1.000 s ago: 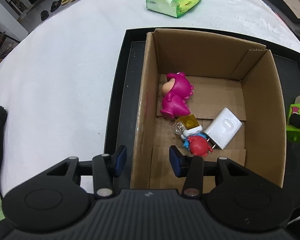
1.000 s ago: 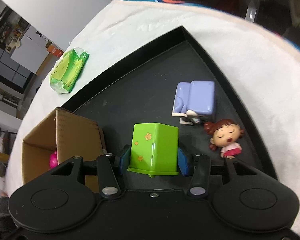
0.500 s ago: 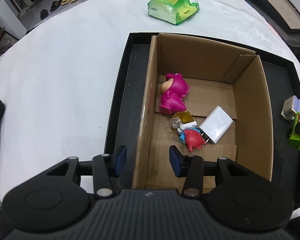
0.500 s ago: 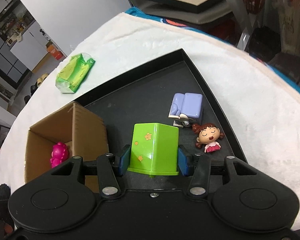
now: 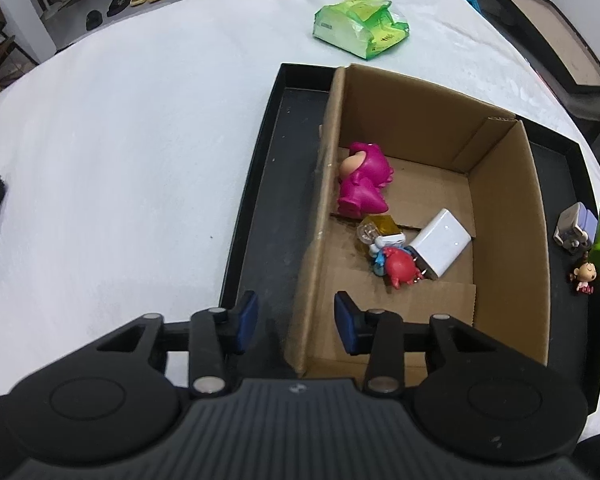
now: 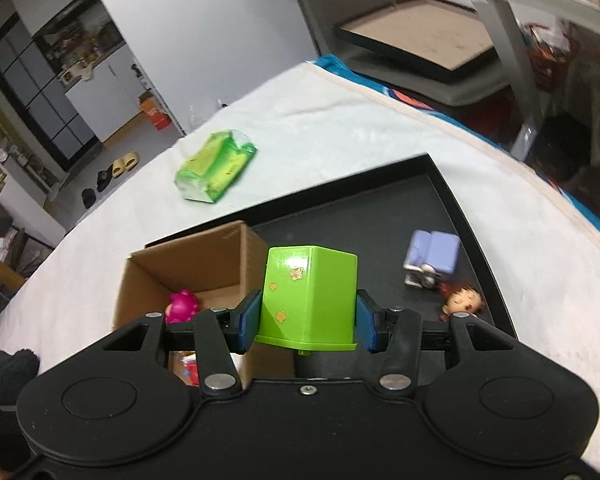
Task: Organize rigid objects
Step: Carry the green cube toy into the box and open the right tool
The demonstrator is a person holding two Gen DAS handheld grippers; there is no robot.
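R gripper point(image 6: 306, 322) is clamping 1 green block point(image 6: 310, 300), both blue pads pressing its sides, holding it up above the tray between the box and the loose toys. L gripper point(image 5: 296, 320) is holding nothing; its jaws are sitting part open & have just been closing a bit, straddling the near-left wall of the 1 cardboard box point(image 5: 508, 216). Box is sitting inside 1 black tray point(image 5: 260, 200) on the white cloth point(image 5: 120, 140). Lying in the box, near to far: 1 red figure point(image 5: 400, 268) touching 1 white charger point(image 5: 442, 242), 1 small yellow-topped toy point(image 5: 374, 230), 1 magenta figure point(image 5: 362, 190) against the left wall. On the tray outside the box, right side: 1 doll w/ brown hair point(image 6: 462, 302), then 1 lilac toy point(image 6: 432, 258). Further off on the cloth: 1 green packet point(image 6: 216, 170).
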